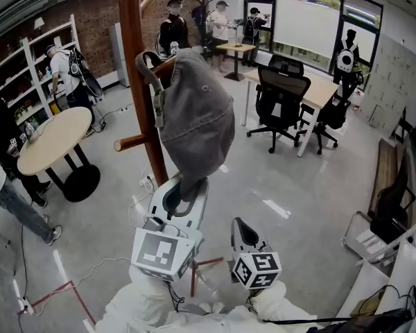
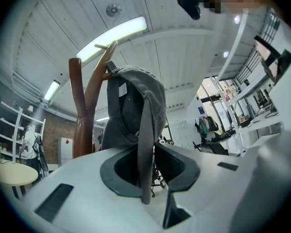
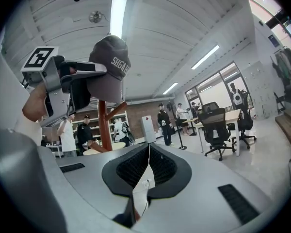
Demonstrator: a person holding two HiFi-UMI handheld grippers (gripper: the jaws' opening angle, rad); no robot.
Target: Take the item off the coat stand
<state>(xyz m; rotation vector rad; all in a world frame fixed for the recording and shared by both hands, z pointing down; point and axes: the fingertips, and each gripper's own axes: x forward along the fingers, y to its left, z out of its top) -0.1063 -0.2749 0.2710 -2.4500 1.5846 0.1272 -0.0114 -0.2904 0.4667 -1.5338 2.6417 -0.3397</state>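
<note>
One limp grey cloth cap on smooth wooden coat stand

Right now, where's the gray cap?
Middle of the head view: the gray cap hangs on the coat stand, its brim pinched in the jaws of the left gripper.

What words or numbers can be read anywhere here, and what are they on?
"SHGA", cut off after that: pale letters on the grey cap.
Marker cubes: square patterns only, no letters.
Red mark on the white cabinet: too small to read.
</note>
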